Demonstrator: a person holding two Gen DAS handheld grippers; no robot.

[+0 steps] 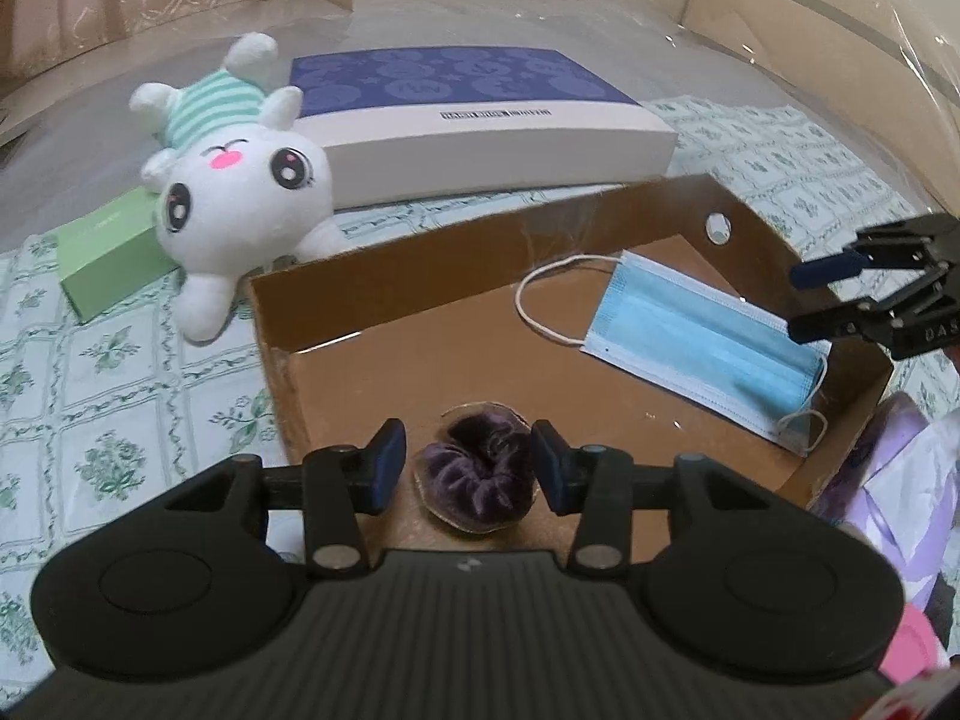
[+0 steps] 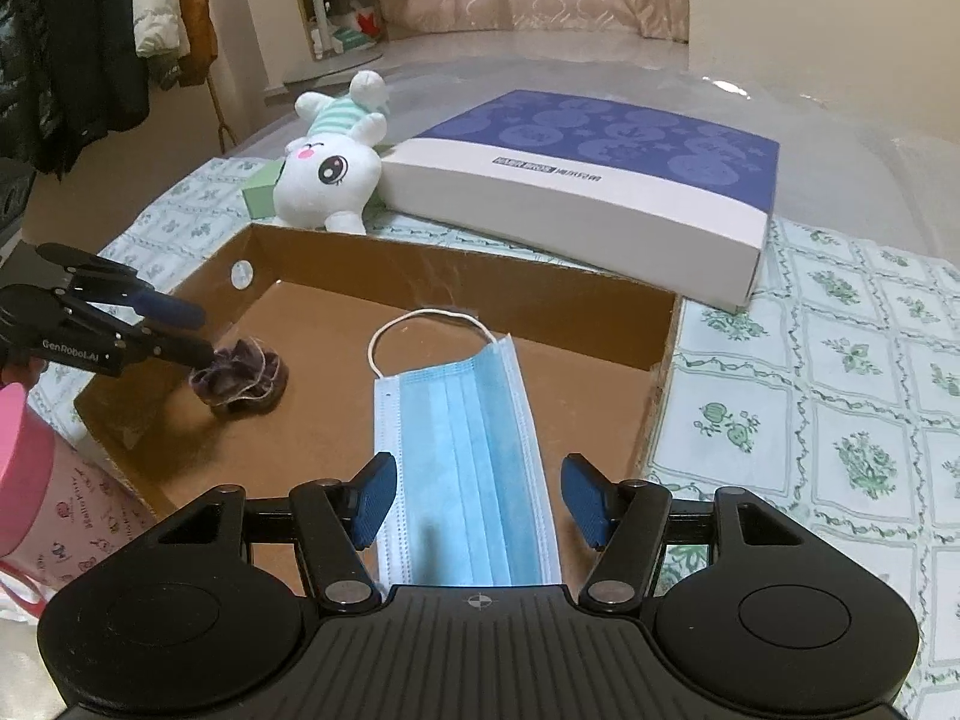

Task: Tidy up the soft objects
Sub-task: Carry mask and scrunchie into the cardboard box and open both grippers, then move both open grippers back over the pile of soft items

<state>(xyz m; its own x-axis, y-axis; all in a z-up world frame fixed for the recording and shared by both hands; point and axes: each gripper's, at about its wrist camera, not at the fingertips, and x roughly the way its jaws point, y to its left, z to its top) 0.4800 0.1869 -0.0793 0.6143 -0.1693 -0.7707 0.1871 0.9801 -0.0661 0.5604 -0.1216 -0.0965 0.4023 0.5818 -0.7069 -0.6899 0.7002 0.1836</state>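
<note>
Both items are down in the cardboard tray (image 2: 660,330): the purple velvet scrunchie (image 1: 480,480) lies on its floor between the left gripper's (image 1: 471,468) spread fingers, untouched, and the blue face mask (image 2: 462,450) lies flat beneath the right gripper (image 2: 477,501), whose fingers also stand apart, gripping nothing. This looks like the release step. Next up, probably the white plush bunny (image 1: 240,204), lying on the counter outside the tray against the blue box (image 1: 468,114); that calls for a wide, soft grasp.
</note>
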